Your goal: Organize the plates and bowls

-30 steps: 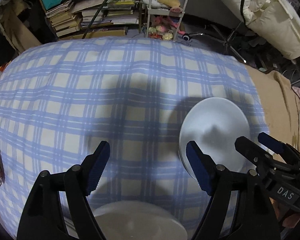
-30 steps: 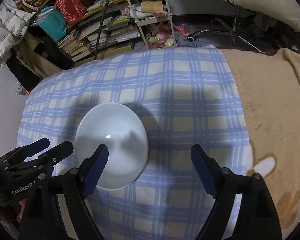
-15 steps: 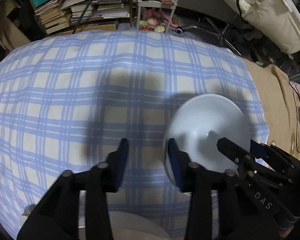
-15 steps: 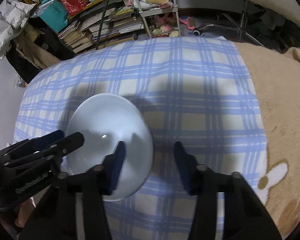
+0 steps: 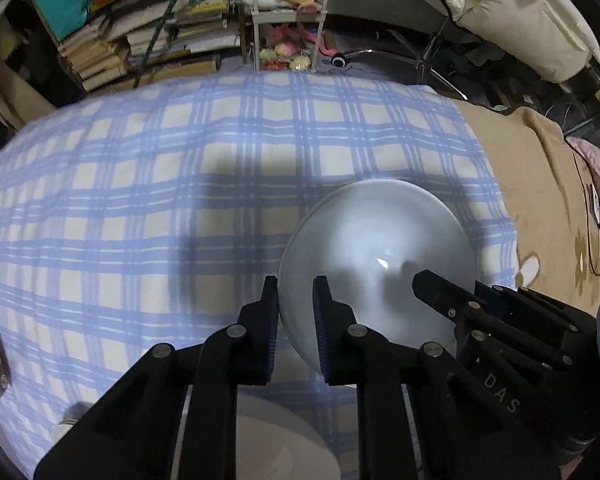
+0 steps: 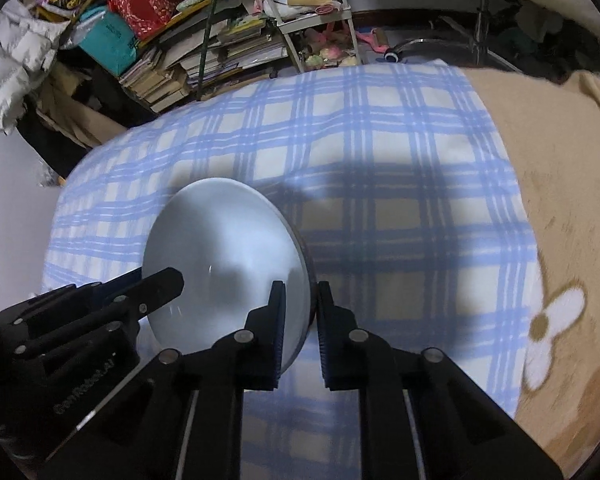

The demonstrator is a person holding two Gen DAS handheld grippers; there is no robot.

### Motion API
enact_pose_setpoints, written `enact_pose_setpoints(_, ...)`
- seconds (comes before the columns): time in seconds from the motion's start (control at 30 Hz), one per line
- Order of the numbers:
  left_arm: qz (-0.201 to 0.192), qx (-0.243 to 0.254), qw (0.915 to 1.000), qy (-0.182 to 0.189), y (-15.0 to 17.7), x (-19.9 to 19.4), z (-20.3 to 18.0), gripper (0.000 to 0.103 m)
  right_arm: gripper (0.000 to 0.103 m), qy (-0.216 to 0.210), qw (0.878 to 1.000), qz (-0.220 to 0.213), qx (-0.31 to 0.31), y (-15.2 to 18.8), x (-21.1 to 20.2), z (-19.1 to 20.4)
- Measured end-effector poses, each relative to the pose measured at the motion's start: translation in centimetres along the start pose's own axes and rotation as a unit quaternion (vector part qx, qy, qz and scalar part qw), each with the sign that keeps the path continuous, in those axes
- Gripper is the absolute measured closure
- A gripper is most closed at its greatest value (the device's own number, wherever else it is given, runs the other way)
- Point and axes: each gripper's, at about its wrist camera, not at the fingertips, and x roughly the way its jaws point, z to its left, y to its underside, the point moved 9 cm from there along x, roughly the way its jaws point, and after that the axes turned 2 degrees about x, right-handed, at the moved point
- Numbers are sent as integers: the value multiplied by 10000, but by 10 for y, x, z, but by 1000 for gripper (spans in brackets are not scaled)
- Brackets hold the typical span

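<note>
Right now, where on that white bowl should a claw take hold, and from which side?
Take the white bowl by its thin rim, from above, one finger inside and one outside. It sits upright on the checked cloth. Both closing claws, left and right, already straddle opposite rim edges.

So here's the count: two black grippers, left gripper [image 5: 296,300] and right gripper [image 6: 298,304]. One white bowl [image 5: 376,248] gripped between them, one white plate [image 5: 284,446] at the near edge. Cloths: one blue plaid blanket [image 5: 180,200], one tan flower-print blanket [image 6: 548,184].
</note>
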Motion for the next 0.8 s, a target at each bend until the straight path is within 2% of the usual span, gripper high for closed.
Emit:
enact_pose_setpoints(0.43, -345, 106, 9989, -308, 24, -66, 24, 87, 87, -128, 9978, -427, -495, 5, -60, 57)
enact_pose_setpoints(0.8, -544, -154, 9977, -369, 72, -109, 54, 87, 87, -310, 9950, -482, -815, 47, -80, 100)
